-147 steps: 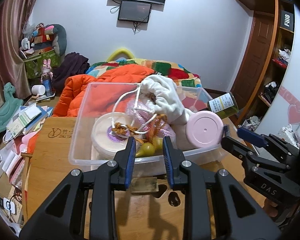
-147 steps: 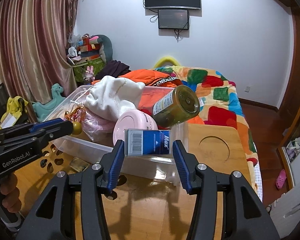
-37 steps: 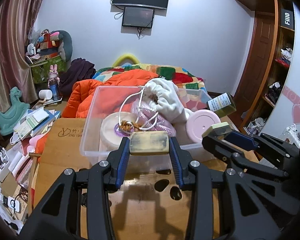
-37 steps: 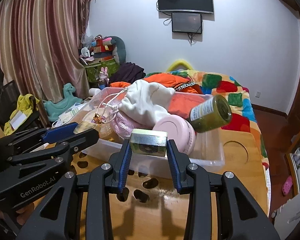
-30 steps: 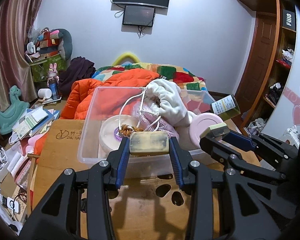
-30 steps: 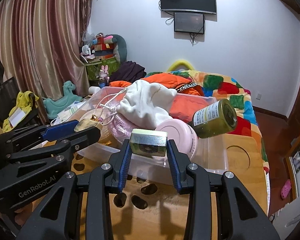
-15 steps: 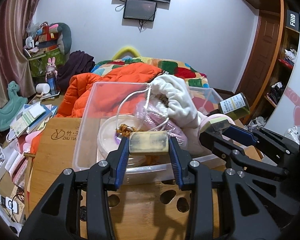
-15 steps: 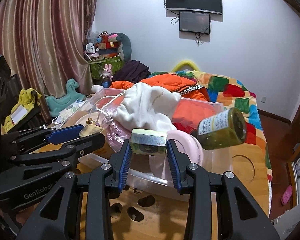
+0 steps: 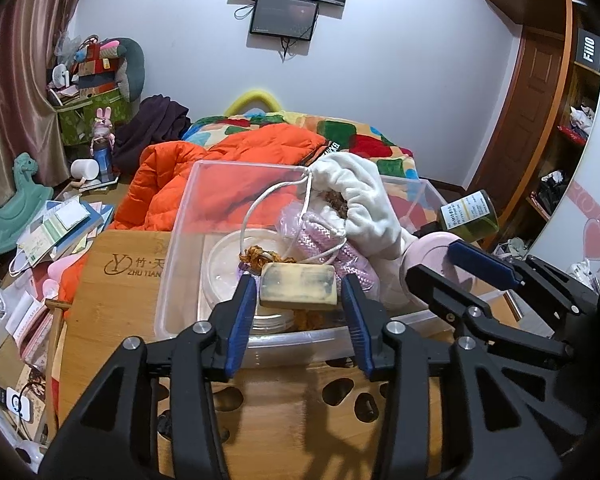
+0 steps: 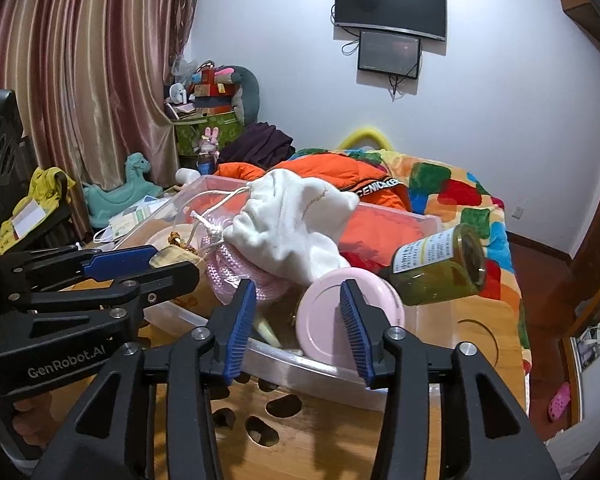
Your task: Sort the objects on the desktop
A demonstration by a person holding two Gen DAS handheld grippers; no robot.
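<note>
1. Left wrist view. The left tool (image 9: 298, 280) hangs over the near wall of a clear bin (image 9: 204, 184) that stands on a wooden worktop (image 9: 284, 420).
   - Its jaws have just been opening, and a yellowish bar (image 9: 298, 286) sits between them.
   - A thin gap shows on each side of the bar, so the pads no longer seem to press on it.
   - The bar is above the bin's front edge, over a round white tub (image 9: 228, 264) inside.
   - The right tool (image 9: 432, 258) reaches in from the right, beside a pink lid (image 9: 428, 246).
2. Right wrist view. The right tool (image 10: 298, 292) is spread, with nothing between its jaws.
   - These jaws have also just been opening.
   - Through the gap the lid (image 10: 324, 320) shows, leaning inside the bin (image 10: 432, 220) just beyond the fingertips.
   - A green jar (image 10: 440, 272) lies tilted on the bin's right end, and a white pouch (image 10: 292, 216) is heaped in the middle.
   - The left tool (image 10: 176, 260) enters from the left, with the bar at its tips.
3. Step in hand, as a judgement: dropping items into the bin, the release stage.
   - The bar looks let go but not yet settled.
   - The next move calls for keeping both tools spread and drawing them back over the near wall without catching the rim.
   - After that they would turn to whatever else is left on the worktop. No loose item shows there in these views.
</note>
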